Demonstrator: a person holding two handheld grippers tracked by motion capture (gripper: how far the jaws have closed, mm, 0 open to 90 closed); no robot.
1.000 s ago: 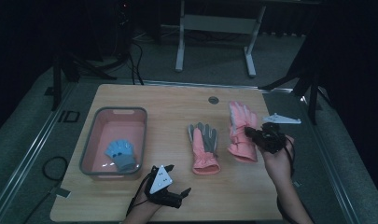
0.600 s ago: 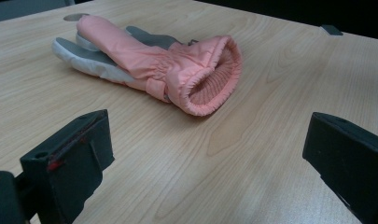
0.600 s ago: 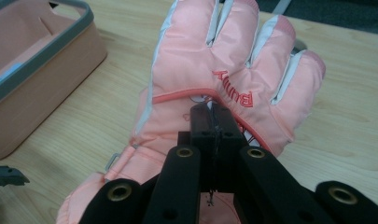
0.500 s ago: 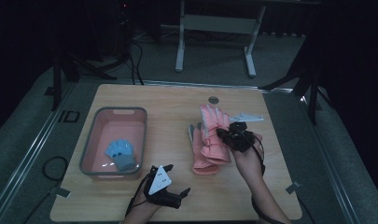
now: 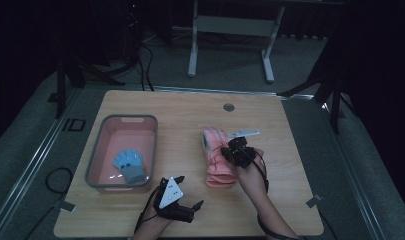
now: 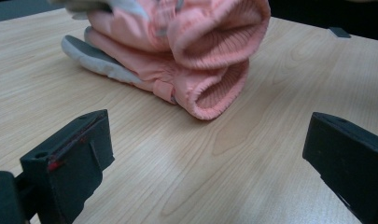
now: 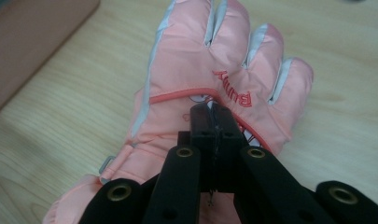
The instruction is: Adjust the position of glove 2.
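High view, table: light wooden table top (image 5: 270,205), carrying all items.
High view, gloves: two pink padded winter gloves (image 5: 217,157) stacked one on the other, right of centre, cuffs toward the near edge.
High view, right gripper (image 5: 238,150): over the top glove, touching it.
High view, left gripper (image 5: 177,200): at the near edge, left of and apart from the stack.
High view, bin: grey-rimmed pink plastic bin (image 5: 101,150) at left, holding a small blue glove (image 5: 130,165).
Left gripper view: jaws spread wide, nothing between; ribbed cuffs of the stack (image 6: 196,60) ahead, beyond the tips, untouched.
Right gripper view: jaws clenched together, tips (image 7: 214,116) pinching the fabric on the back of the top glove (image 7: 200,70); fingers pointing away.
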